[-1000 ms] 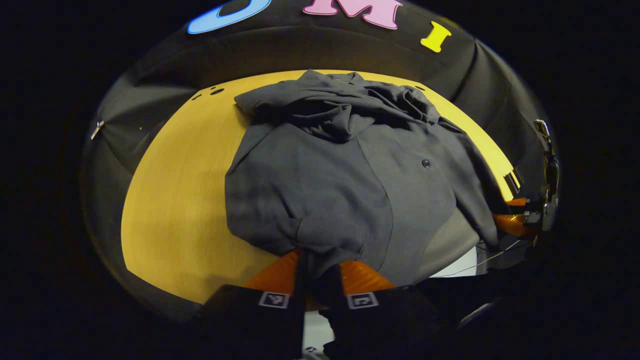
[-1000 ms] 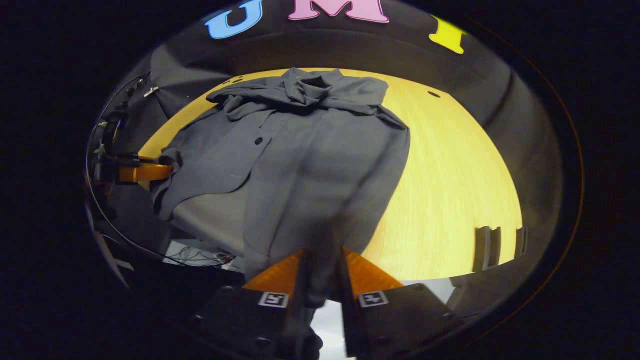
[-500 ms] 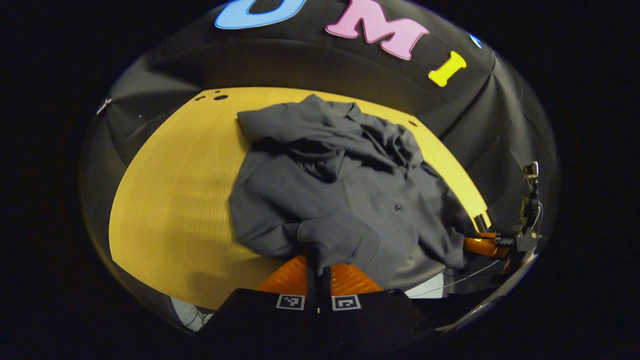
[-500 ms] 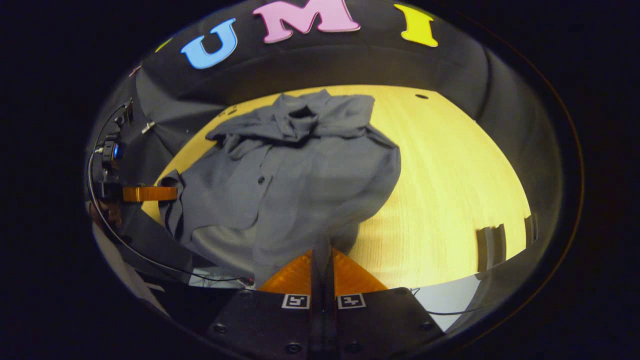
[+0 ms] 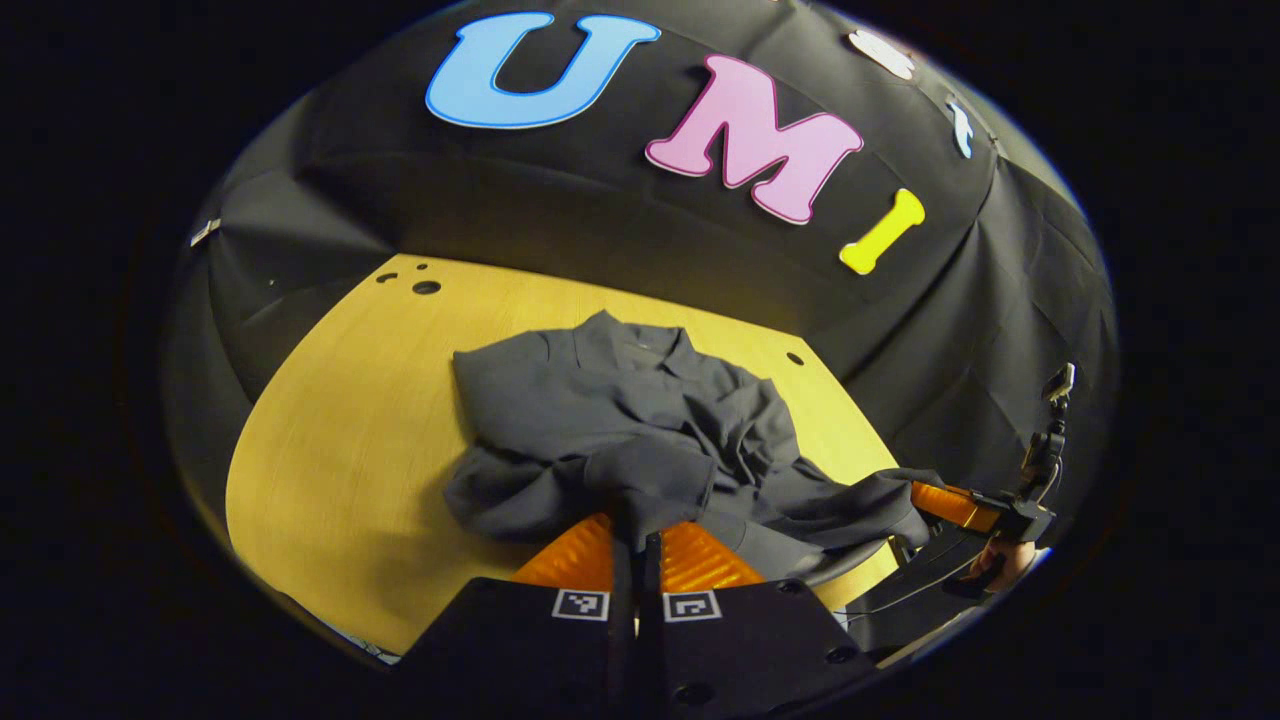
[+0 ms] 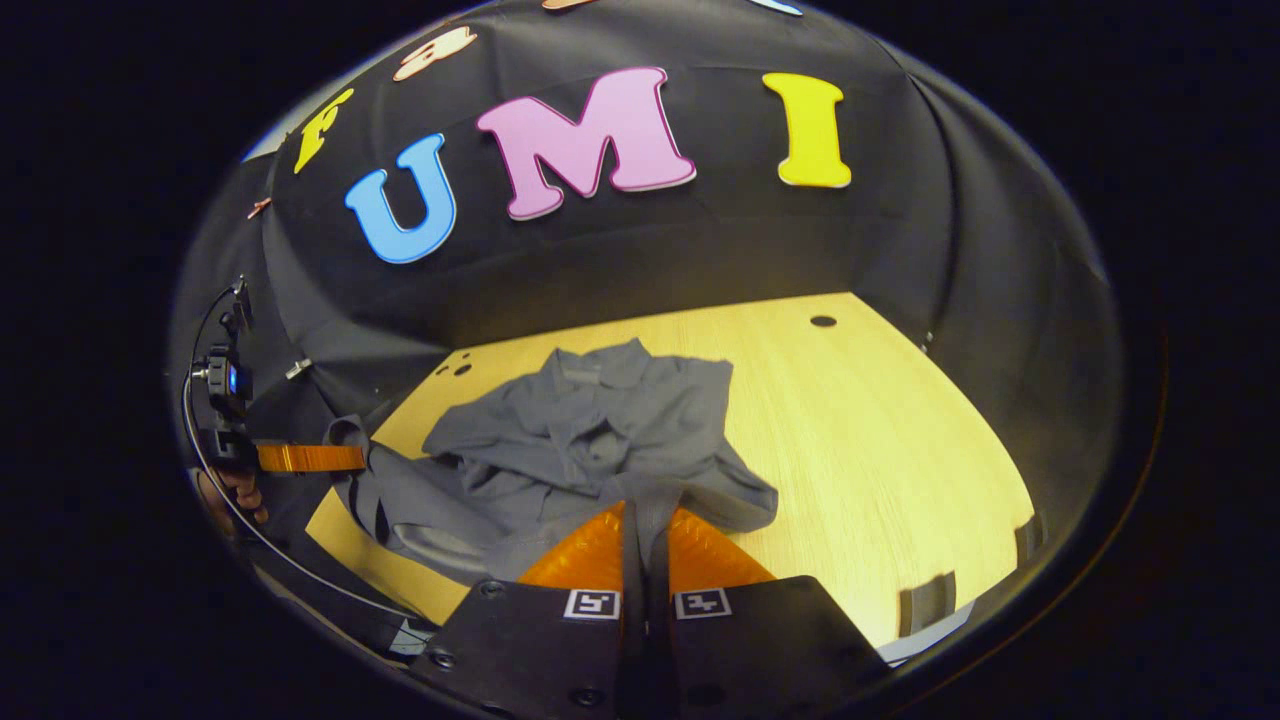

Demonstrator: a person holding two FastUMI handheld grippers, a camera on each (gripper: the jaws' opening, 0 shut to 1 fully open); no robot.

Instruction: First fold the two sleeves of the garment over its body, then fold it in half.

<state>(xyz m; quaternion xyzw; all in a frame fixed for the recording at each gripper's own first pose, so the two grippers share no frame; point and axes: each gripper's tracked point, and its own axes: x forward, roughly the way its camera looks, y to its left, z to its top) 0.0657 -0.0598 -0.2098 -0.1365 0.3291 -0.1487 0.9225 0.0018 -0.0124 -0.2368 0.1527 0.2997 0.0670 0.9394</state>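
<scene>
Two grippers are each pinching the hem of a dark grey button shirt (image 5: 610, 420) that is lying on the wooden desk (image 5: 330, 440). In the left gripper view, the left gripper (image 5: 637, 535) is closed, with both fingers pressing on a fold of the hem cloth, which is bulging up just above the fingertips. The shirt is spreading away from this gripper toward the booth wall, with its collar (image 5: 625, 340) at the far end and the sleeves lying crumpled across the body. At the right edge of the same view, the right gripper (image 5: 925, 497) is showing farther off, with a corner of the hem hanging between its fingers and a hand (image 5: 995, 560) holding it from below.

In the right gripper view, the right gripper (image 6: 647, 525) is also closed, and a strip of the shirt (image 6: 600, 430) hem is passing between its two fingers. The near part of the shirt is lifting off the desk (image 6: 880, 440), while the collar part is resting flat on it. At the left side of this view, the left gripper (image 6: 345, 457) is holding the other corner of the hem beside the desk edge, and a cable (image 6: 260, 540) is hanging in a curve below it.
</scene>
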